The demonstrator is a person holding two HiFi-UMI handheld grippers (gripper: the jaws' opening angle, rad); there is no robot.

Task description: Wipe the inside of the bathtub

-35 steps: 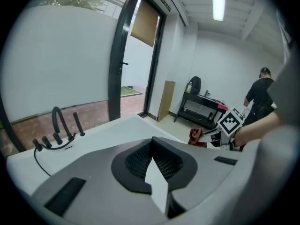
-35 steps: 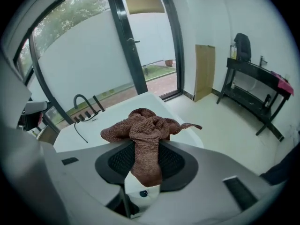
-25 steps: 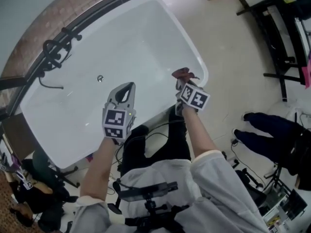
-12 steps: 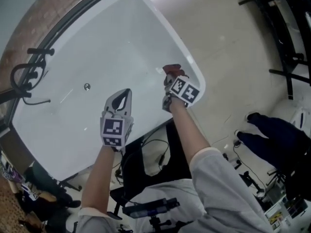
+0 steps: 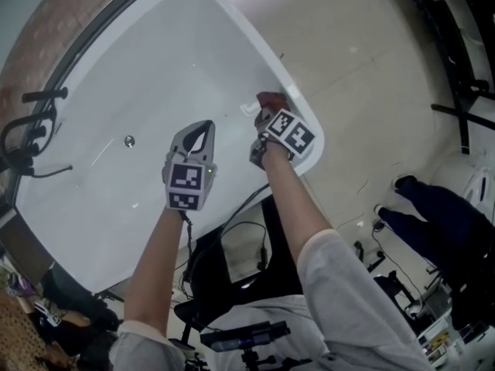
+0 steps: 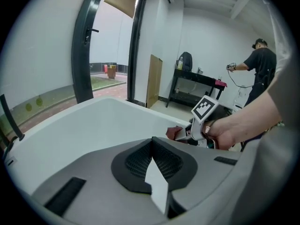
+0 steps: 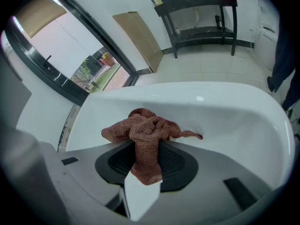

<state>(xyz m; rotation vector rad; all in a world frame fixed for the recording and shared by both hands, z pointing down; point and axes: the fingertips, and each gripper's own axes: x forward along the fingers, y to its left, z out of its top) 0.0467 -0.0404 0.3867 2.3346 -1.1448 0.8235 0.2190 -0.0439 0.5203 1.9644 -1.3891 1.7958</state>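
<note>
A white bathtub (image 5: 155,60) fills the upper left of the head view, with a round drain (image 5: 129,141) in its floor. My right gripper (image 5: 267,113) is shut on a reddish-brown cloth (image 5: 270,101) close to the tub's right inner wall, just below the rim (image 5: 305,122). In the right gripper view the cloth (image 7: 143,135) bunches out of the shut jaws against the white wall (image 7: 225,111). My left gripper (image 5: 203,130) hangs over the tub floor, shut with nothing in it. The left gripper view shows the right gripper (image 6: 185,132) and cloth (image 6: 174,132) beyond my shut jaws.
A dark tap and hose fitting (image 5: 23,134) stands at the tub's left edge by a dark window frame (image 5: 93,29). Cables and dark gear (image 5: 224,253) lie on the tiled floor near the tub. A black table (image 6: 197,86) and a person (image 6: 258,74) stand across the room.
The right gripper with the cloth has moved slightly left and up along the tub's right wall. The left gripper has held almost still over the tub floor.
</note>
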